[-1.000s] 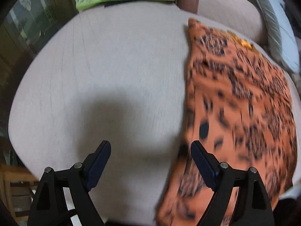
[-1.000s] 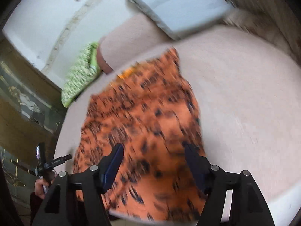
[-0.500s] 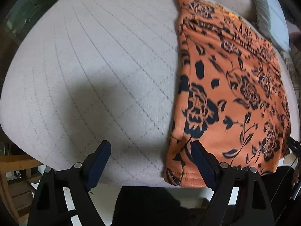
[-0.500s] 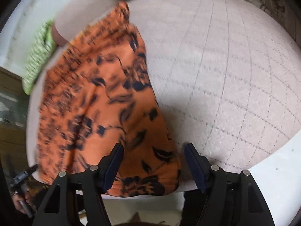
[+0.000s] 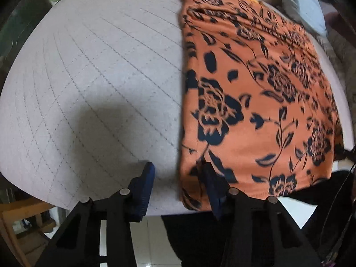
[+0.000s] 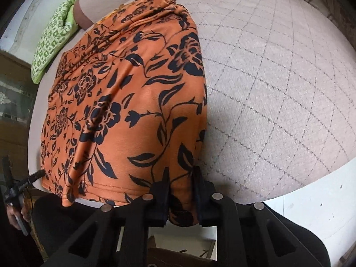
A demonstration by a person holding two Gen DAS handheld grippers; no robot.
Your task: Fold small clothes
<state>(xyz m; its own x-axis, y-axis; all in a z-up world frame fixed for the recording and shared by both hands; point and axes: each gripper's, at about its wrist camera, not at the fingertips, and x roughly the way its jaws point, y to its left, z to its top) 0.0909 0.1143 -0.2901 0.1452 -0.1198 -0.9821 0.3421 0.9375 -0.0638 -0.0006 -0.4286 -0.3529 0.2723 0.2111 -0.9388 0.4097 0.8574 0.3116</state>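
Orange, black-flowered knit garment [image 6: 133, 102] spread flat on the pale quilted cushion [image 6: 278, 77], hem at the near edge. Right gripper [image 6: 180, 178] just closing, pinched on the hem's near right corner, fabric bunched between the fingers. Left gripper [image 5: 178, 169] also just closing, fingers apart astride the garment's left edge: one over cloth, one over bare cushion; contact unclear. Seen only from the right wrist: a hand [image 6: 15, 211] far left of the fingers.
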